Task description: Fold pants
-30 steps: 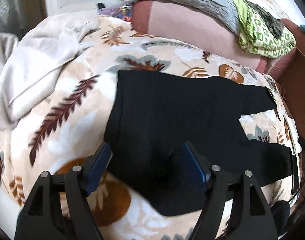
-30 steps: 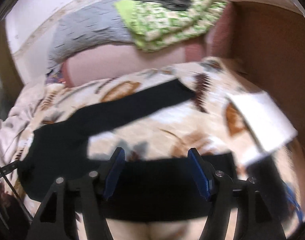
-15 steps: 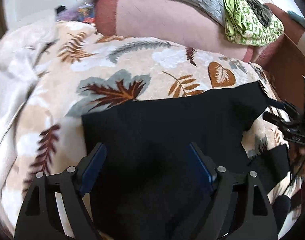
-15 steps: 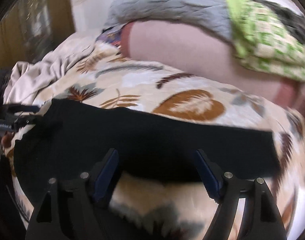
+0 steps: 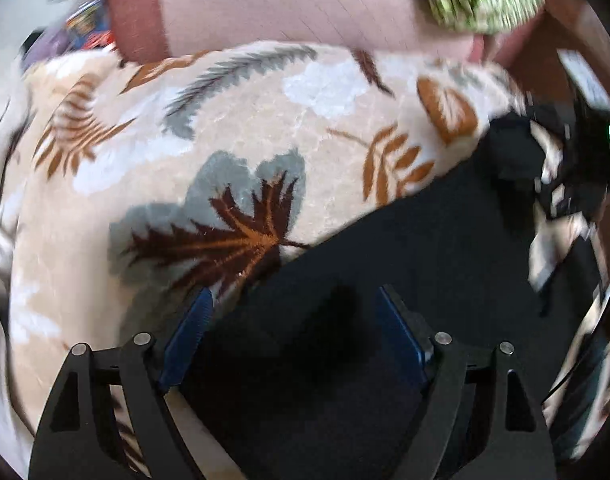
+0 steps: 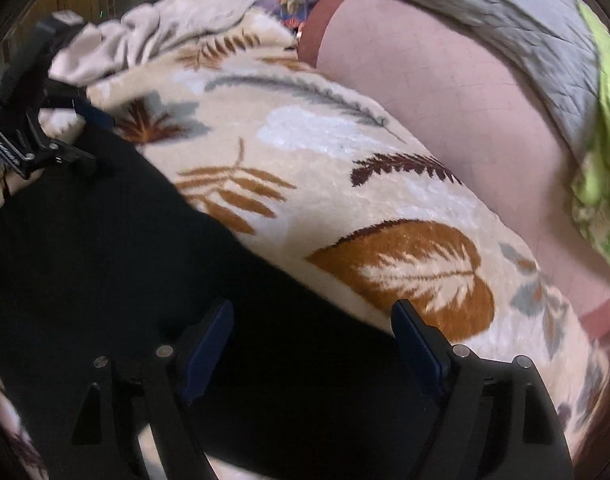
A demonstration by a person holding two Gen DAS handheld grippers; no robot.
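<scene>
Two grippers hover low over black pants [image 5: 405,280] spread on a leaf-print blanket [image 5: 245,120]. In the left wrist view, the blanket fills the left and centre of the frame, the pants take the lower right, and the left gripper [image 5: 293,332] at the bottom has its jaws spread wide with dark cloth between them, nothing pinched. The other gripper shows blurred at the right edge. In the right wrist view, the pants [image 6: 125,260] fill the lower left, the right gripper [image 6: 313,344] sits bottom centre with jaws likewise released over the fabric, and a pink cushion [image 6: 445,92] lies upper right.
</scene>
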